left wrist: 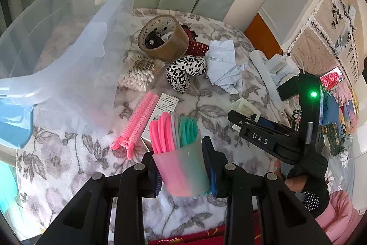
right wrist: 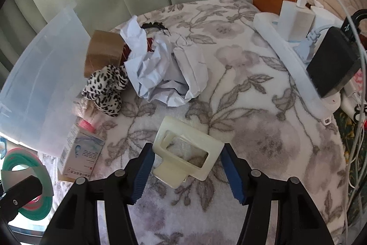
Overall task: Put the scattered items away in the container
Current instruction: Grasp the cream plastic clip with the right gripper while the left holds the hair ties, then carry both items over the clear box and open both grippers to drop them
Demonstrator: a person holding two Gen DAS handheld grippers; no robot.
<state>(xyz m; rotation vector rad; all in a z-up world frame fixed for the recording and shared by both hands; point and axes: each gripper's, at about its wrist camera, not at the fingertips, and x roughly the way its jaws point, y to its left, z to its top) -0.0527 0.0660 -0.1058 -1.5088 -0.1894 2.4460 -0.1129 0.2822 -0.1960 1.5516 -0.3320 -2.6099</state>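
My left gripper (left wrist: 183, 167) is shut on a pink-and-teal hair roller (left wrist: 183, 171) stuffed with pink and teal rings, held just above the floral blanket (left wrist: 206, 102). The clear plastic container (left wrist: 68, 38) stands to its left, tilted. In the right wrist view a cream rectangular hair clip (right wrist: 185, 153) lies flat on the blanket between the fingers of my right gripper (right wrist: 187, 167). The blue pads (right wrist: 143, 171) stand right at its two ends and I see no firm press. The roller (right wrist: 27, 180) also shows at the lower left there.
Beside the container lie a brown tape roll (left wrist: 164, 38), a red claw clip (left wrist: 197, 45), a leopard scrunchie (left wrist: 185, 72), crumpled paper (left wrist: 224, 66), cotton swabs (left wrist: 140, 72), pink clips (left wrist: 135, 128) and a small box (right wrist: 80, 155). A white power strip (right wrist: 289, 54) with chargers lines the right edge.
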